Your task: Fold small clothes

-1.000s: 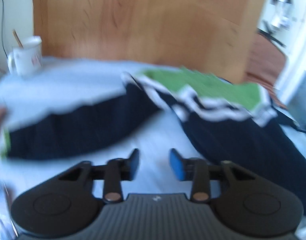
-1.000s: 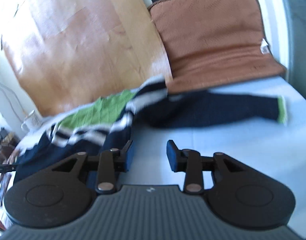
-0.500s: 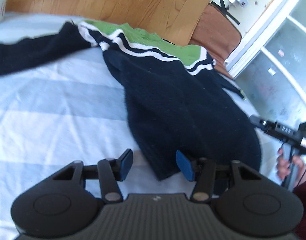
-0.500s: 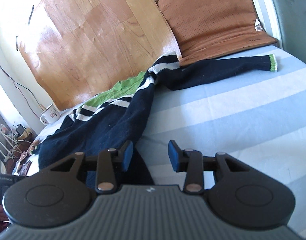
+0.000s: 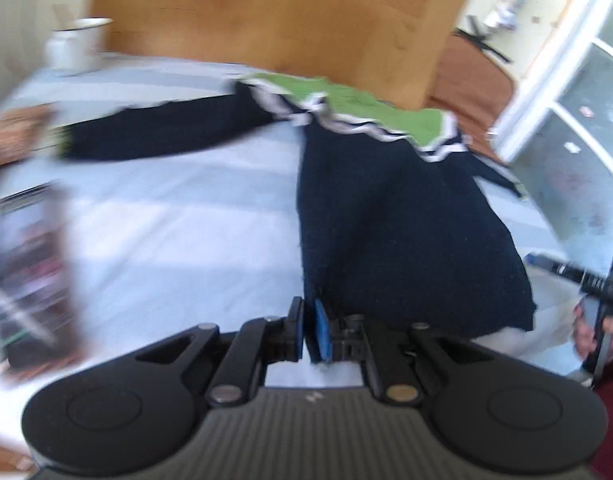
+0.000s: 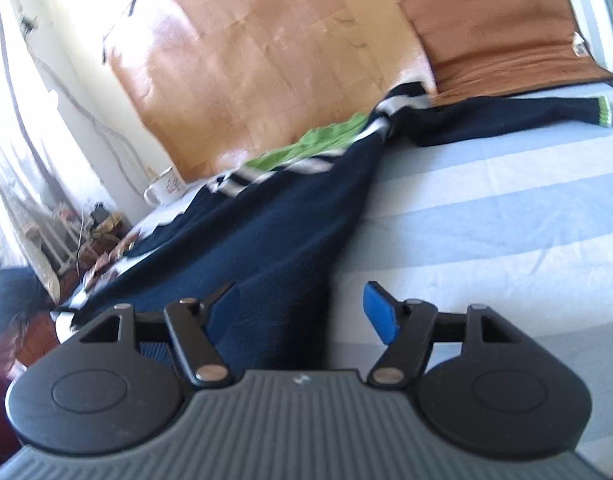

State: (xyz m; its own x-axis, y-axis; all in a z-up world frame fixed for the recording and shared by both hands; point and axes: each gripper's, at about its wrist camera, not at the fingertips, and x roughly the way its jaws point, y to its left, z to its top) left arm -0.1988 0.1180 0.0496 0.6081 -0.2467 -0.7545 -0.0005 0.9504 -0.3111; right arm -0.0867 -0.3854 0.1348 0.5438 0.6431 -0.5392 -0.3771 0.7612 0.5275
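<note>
My left gripper point(image 5: 308, 334) has its jaws drawn almost together, pinching the near left corner of the sweater point(image 5: 402, 236) at its hem; only a thin sliver shows between the blue pads point(image 5: 321, 336). My right gripper point(image 6: 296, 312) stands wide open, jaws well apart, with the sweater's near right hem corner lying between them. The dark cloth touches or overlaps my left finger there, while the right pad point(image 6: 380, 316) sits over bare sheet point(image 6: 486, 216).

The sweater is navy with a green yoke point(image 5: 358, 106) and white stripes, lying flat on the striped blue-and-white sheet. Its hem runs along the near edge of the bed, and its collar end lies toward the far edge, against the wooden board point(image 6: 266, 60). One sleeve point(image 5: 158, 136) stretches out toward the left edge, the other sleeve point(image 6: 518, 114) toward the right edge, ending in a green cuff point(image 6: 604, 110) near the brown cushion point(image 6: 502, 32).

The sheet is bare between the left sleeve and the body, and a wide stretch is bare on the right side below the right sleeve. A mug point(image 5: 76, 46) stands at the far left corner, well apart from the sweater. The left-wrist view is blurred, and a dark blurred object point(image 5: 34, 272) sits at the left edge.
</note>
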